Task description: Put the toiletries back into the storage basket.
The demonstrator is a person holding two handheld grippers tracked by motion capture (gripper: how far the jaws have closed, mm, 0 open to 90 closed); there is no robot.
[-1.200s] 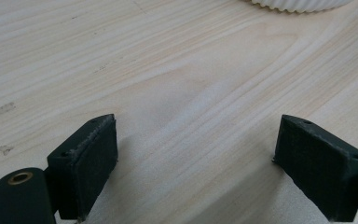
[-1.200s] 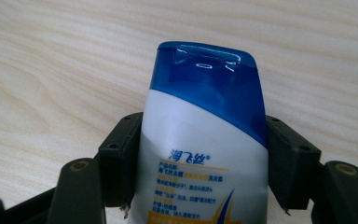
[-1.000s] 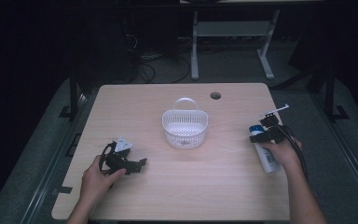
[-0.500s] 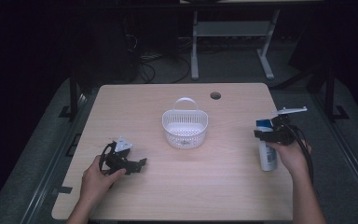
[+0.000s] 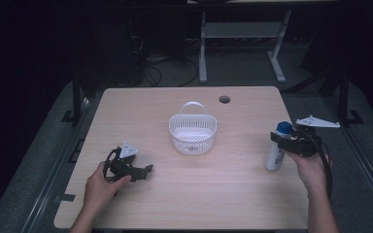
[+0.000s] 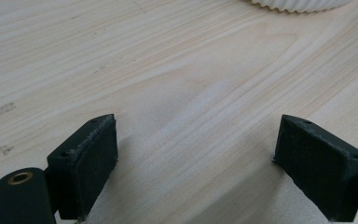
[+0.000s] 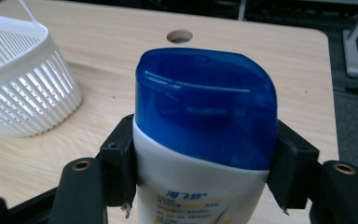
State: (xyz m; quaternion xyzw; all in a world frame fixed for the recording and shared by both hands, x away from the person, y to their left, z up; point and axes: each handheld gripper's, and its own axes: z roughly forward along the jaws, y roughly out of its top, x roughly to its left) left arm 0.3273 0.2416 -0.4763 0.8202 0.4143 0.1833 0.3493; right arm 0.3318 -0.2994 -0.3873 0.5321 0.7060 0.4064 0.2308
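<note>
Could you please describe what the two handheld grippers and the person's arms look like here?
Both the left gripper and the right gripper are black, with blocky matte jaws, brass-ringed screw holes, a grey three-cornered plate on top and a trailing black cable. The forearms are bare, no sleeves in view.

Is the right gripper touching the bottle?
Touching. In the right gripper view, the right gripper has both black jaws pressed against the sides of the bottle, just below its blue cap, with no gap on either side.
</note>
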